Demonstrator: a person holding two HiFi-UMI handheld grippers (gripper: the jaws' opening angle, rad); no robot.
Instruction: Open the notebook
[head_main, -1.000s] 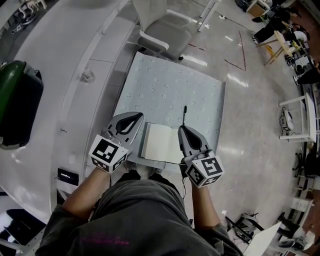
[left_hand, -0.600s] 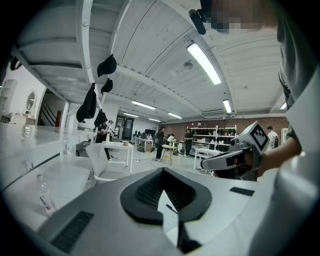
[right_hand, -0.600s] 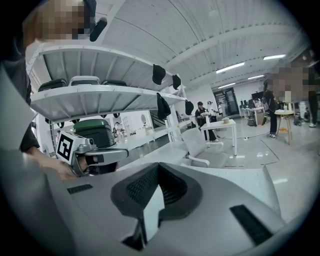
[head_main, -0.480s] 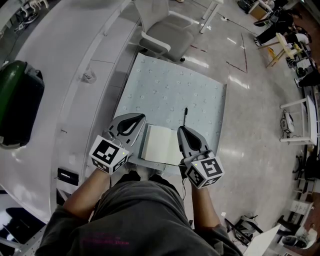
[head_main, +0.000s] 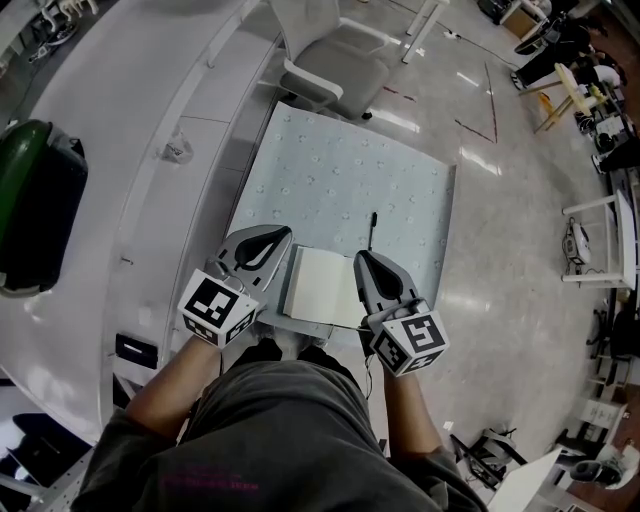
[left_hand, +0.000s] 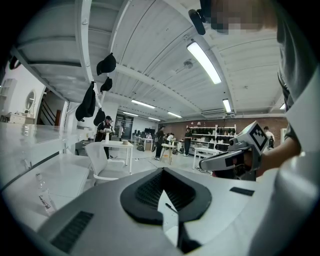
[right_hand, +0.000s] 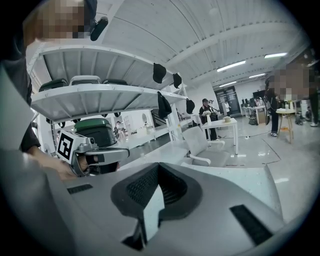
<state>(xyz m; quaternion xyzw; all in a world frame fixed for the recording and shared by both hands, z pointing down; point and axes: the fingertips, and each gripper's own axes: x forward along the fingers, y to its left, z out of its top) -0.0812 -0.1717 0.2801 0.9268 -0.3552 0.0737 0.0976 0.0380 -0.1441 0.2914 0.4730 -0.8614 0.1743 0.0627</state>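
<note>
Nothing shifts from a second ago: both grippers and the notebook sit right where they were, with only the head camera's framing drifting a touch. Biggest in shot is the long white curved counter (head_main: 110, 130), sweeping down the left side. A dark green rounded bin (head_main: 35, 195) sits at its far left. Next to the counter stands the square pale blue patterned tabletop (head_main: 340, 180), with a white and grey office chair (head_main: 335, 60) at its far edge.

Down at the near edge, the grey left gripper (head_main: 270, 240) rests just beside the notebook's left side. Its jaws are pressed together at the tip, and its black ribbed pads (left_hand: 150, 187) grip nothing. The grey right gripper (head_main: 367, 262) lies along the notebook's right side, and its jaws are closed the same way, holding nothing.

Between the two lies the rectangular cream notebook (head_main: 320, 285), flat on the tabletop's near edge with one plain pale face up. Whether either gripper touches it, I cannot tell.

Smallest of all, a thin black pen (head_main: 371, 231) lies on the tabletop just beyond the right gripper's tip.
</note>
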